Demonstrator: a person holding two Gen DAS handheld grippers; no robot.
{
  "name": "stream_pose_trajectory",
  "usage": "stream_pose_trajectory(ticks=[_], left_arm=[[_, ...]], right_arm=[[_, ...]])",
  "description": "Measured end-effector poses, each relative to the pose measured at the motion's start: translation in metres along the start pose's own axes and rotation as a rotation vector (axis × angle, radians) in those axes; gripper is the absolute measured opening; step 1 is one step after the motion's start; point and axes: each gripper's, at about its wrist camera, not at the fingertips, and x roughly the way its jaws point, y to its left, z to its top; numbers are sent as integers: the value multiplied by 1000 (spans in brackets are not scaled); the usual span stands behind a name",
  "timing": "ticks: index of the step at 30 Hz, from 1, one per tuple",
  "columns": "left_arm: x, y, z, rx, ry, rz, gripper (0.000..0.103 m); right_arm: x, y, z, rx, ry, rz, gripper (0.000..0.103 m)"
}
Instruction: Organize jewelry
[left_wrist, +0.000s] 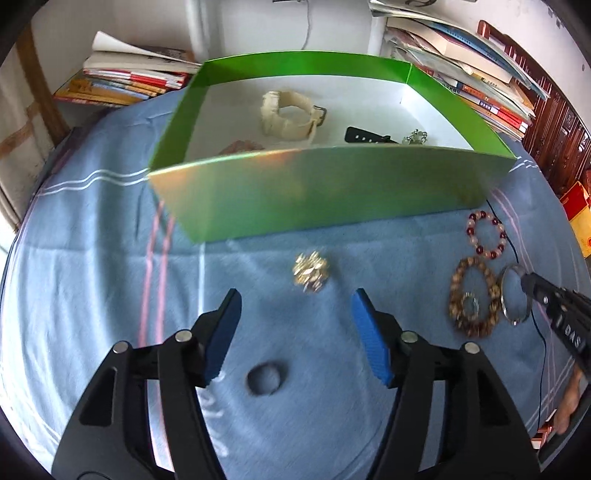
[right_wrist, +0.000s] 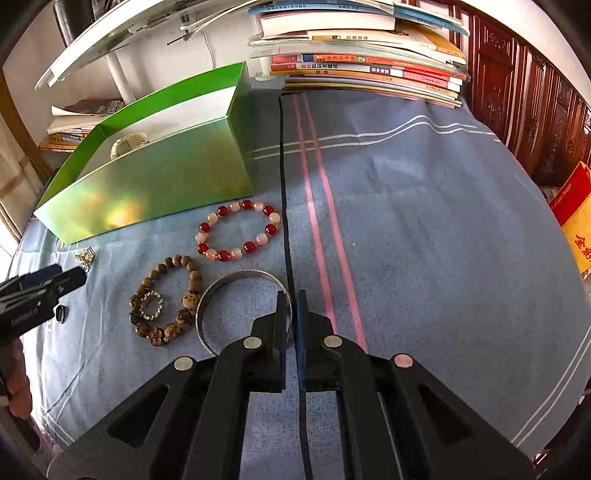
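Left gripper spread, right gripper pinched on the bangle

The left gripper (left_wrist: 297, 317) hovered low over the cloth with its blue-padded fingers (left_wrist: 373, 339) wide apart, nothing between them. The right gripper (right_wrist: 291, 306) had its fingers closed almost together, gripping the rim of the silver bangle (right_wrist: 236, 280). In the left wrist view the right gripper (left_wrist: 528, 282) reached in from the right side.

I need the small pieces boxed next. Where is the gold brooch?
The gold brooch lies on the blue cloth just in front of the green box, ahead of the open left gripper.
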Motion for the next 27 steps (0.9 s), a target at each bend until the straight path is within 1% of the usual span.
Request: stream_pose_trajectory(ticks=[4,6,7,8,10,13,17,20,27], left_arm=[[9,-7,11,2,-7,31,62],[14,-8,15,-3,0,43,55],[16,-7,16,-4,3,45,48],[20,-7,17,-8,14,45,44],[20,-5,17,-10,2,30,37],[18,-5,14,-6,-5,21,22],[10,-5,1,24,-13,12,21],[1,-3,-14,49,-8,-15,21],[-17,5,-41,54,18,-66,22]], right_arm=[[0,3,1,-8,-3,-8,15],[0,4,1,-13,-5,-11,16],[0,4,1,-16,-8,-15,16],[0,5,1,-17,-10,-19,16],[0,6,1,-22,-13,-26,16],[0,10,0,-38,-13,-27,15],[0,18,-4,-60,-6,-3,9],[0,27,-9,-86,7,31,9],[-4,62,-22,-176,34,114,9]])
